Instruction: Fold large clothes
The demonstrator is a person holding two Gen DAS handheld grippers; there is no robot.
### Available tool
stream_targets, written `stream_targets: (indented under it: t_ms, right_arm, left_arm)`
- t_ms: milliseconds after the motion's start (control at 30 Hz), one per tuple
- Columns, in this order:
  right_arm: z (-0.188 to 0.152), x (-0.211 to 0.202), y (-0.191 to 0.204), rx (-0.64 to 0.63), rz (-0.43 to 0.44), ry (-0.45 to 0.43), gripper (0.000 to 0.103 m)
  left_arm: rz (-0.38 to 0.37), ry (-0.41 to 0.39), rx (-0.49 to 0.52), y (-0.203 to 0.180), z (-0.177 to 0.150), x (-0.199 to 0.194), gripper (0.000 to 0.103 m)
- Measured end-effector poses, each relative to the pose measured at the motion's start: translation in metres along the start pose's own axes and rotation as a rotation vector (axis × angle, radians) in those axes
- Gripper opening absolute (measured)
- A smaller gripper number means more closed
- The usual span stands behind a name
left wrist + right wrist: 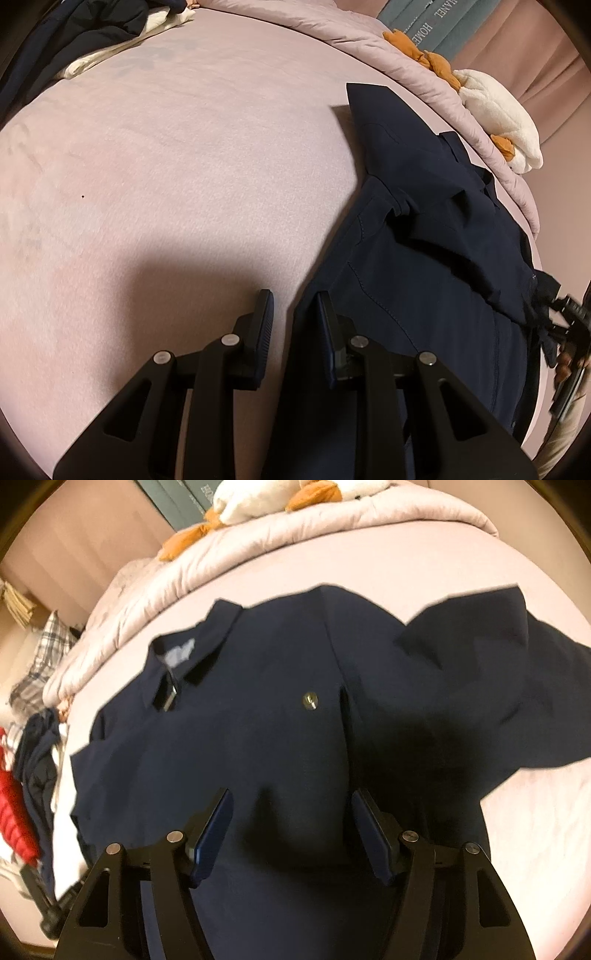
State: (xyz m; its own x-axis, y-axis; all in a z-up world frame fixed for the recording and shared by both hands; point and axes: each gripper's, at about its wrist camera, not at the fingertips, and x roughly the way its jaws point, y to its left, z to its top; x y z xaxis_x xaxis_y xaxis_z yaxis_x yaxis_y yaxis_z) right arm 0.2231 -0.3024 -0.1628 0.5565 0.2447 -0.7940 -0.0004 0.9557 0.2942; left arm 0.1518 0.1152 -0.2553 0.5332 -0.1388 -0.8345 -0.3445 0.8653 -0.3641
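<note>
Landmark: we place everything by the navy shirt [280, 716], which lies spread flat on the pink bed [166, 166].
Shirt collar: we see it toward the rolled quilt [229, 557], with a pale label inside the neck and a small round metal button [309, 700] near the middle of the front.
Shirt sleeve: in the right wrist view one sleeve spreads out to the right of the body, flat on the sheet.
Left gripper [293, 325]: we hold it tilted steeply downward at the shirt's edge, one finger over bare sheet, the other over navy cloth.
Left jaws: narrow, a small gap between the pads; we cannot tell whether a fold of cloth is pinched there.
Right gripper [291, 830]: we point it steeply down over the lower front of the shirt, below the button.
Right jaws: wide apart, nothing between the pads; the cloth lies underneath them, not gripped.
Right hand: in the left wrist view we glimpse fingers [563, 367] around a blurred black tool at the far side of the shirt.
Plush toy [498, 114]: white and orange, on the quilt beyond the shirt's collar.
Clothes pile [26, 786]: red, navy and white items, off the shirt's left side.
</note>
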Motion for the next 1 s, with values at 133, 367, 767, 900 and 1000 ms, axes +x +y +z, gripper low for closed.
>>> stream_targets:
  t_ms: [133, 367, 767, 900, 1000]
  right_arm:
    - [-0.013, 0.014, -0.005, 0.005, 0.003, 0.037, 0.066]
    - [-0.008, 0.001, -0.006, 0.021, -0.039, -0.017, 0.005]
    - [0.012, -0.043, 0.008, -0.099, -0.198, -0.204, 0.004]
    - [0.002, -0.010, -0.015, -0.056, -0.212, -0.123, 0.004]
    - [-0.005, -0.002, -0.018, -0.053, -0.215, -0.108, 0.004]
  left_arm:
    - [0.000, 0.001, 0.005, -0.001, -0.001, 0.000, 0.025]
    - [0.019, 0.003, 0.015, -0.005, -0.001, 0.000, 0.025]
    - [0.031, 0.038, 0.019, -0.009, 0.006, -0.001, 0.025]
    - [0.021, 0.025, 0.036, -0.016, 0.012, -0.015, 0.021]
    - [0.013, -0.020, 0.067, -0.029, 0.017, -0.034, 0.021]
